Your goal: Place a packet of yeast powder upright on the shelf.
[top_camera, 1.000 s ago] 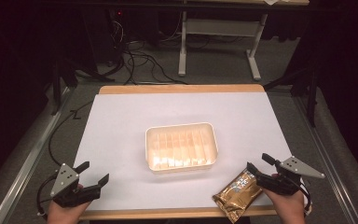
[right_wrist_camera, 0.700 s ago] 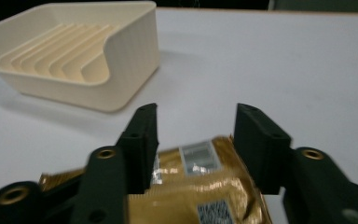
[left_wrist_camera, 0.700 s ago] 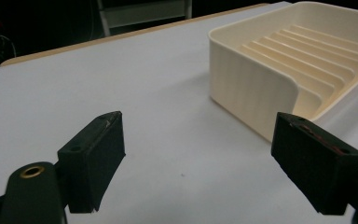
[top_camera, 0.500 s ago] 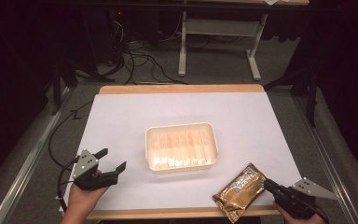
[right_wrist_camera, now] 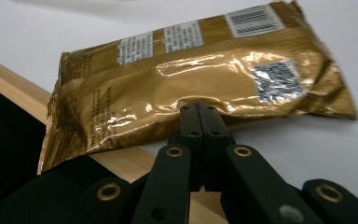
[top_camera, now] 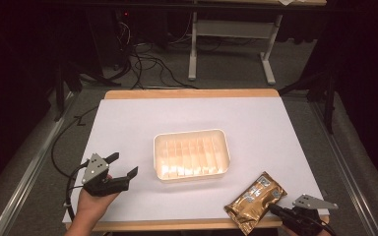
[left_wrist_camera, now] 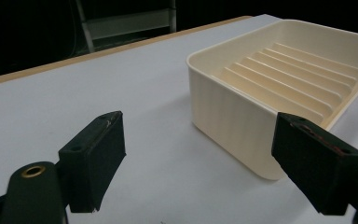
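Note:
A shiny gold pouch (top_camera: pixel 255 200) (right_wrist_camera: pixel 205 70) lies at the table's front right, one corner hanging over the wooden edge. My right gripper (top_camera: pixel 271 209) (right_wrist_camera: pixel 199 109) sits low at that edge. Its jaws have just been closing and are now pressed flat together, with the tips against the pouch's near side. I see nothing between them. A cream ribbed tray (top_camera: pixel 189 132) (left_wrist_camera: pixel 223 102) stands empty mid-table. My left gripper (top_camera: pixel 124 163) (left_wrist_camera: pixel 205 154) hovers to the tray's left, open wide and holding nothing.
White paper covers the table (top_camera: pixel 142 118), which has a wooden rim. Beyond its far edge are a dark floor, cables (top_camera: pixel 142 64) and a white desk frame (top_camera: pixel 231 34). A cable (top_camera: pixel 61 147) trails off the table's left side.
My left gripper moved from the front left corner toward the tray. My right gripper, which stood open beside the pouch, sank back to the table's front edge and its jaws came together.

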{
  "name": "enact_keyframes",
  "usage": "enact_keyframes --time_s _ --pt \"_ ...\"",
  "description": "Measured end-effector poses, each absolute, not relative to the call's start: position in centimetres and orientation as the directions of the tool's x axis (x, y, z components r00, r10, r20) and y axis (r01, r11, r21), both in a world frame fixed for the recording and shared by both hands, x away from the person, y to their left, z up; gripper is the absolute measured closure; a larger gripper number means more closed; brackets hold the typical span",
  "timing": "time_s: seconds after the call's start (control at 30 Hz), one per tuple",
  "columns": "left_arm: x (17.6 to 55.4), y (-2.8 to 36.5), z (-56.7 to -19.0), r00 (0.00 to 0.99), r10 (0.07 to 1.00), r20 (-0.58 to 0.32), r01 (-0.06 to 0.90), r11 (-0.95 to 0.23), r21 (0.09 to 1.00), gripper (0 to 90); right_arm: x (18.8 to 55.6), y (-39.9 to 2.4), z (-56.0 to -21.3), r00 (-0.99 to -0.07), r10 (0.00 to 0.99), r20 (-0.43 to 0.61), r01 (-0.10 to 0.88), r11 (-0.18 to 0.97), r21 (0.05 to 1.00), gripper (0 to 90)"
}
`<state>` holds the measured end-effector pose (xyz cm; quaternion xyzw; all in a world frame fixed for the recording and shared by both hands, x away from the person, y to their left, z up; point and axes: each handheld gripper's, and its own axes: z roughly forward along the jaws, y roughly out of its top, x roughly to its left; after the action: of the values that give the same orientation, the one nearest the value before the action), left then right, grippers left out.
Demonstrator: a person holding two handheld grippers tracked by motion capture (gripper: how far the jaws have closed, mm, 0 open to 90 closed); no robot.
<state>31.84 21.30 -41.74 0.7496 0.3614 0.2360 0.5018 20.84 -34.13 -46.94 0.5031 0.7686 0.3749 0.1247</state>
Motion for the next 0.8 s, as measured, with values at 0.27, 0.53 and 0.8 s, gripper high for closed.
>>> enact_keyframes --time_s 0.27,0.53,0.8 --pt "30.2 23.7 -41.8 0.577 0.817 -0.008 0.320 -0.217 0.922 17.8 23.4 -32.3 -47.1 -0.512 0.840 0.178 0.668 0.260 0.697 90.0" --pt "28.5 26.0 -41.9 0.519 0.855 -0.008 0.340 -0.197 0.920 17.8 26.0 -30.4 -47.1 -0.551 0.819 0.158 0.651 0.304 0.696 90.0" --pt "27.4 27.1 -41.9 0.492 0.871 -0.006 0.349 -0.191 0.917 17.9 27.4 -29.5 -46.3 -0.576 0.802 0.159 0.618 0.300 0.726 86.1"
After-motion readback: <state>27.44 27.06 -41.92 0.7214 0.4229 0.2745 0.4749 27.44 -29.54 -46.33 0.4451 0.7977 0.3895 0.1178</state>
